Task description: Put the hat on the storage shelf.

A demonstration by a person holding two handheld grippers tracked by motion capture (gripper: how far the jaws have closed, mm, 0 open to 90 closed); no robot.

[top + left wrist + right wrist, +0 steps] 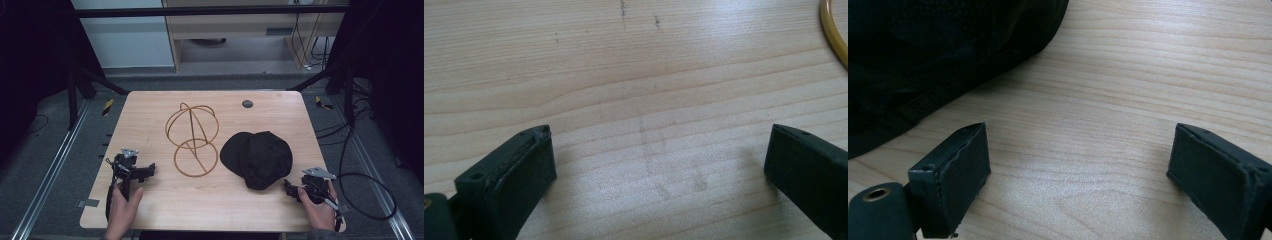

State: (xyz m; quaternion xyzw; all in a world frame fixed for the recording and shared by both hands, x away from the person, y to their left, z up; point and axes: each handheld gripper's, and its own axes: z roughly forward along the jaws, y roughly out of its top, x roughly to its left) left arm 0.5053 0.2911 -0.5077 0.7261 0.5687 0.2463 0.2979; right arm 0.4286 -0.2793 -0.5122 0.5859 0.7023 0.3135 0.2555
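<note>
A black cap point(257, 159) lies on the desk point(150, 205), just right of a wire stand point(192, 139). The right hand-held gripper point(291, 189) rests near the cap's right, jaws wide apart, empty. The left hand-held gripper point(145, 171) sits left of the stand, likewise wide and empty.

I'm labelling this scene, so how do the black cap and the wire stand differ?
The black cap is soft, opaque fabric slumped flat; the wire stand is a rigid, see-through frame of thin golden hoops. The cap lies nearer the right hand-held gripper, the stand nearer the table's middle. Both rest on the wooden table, ungripped.
</note>
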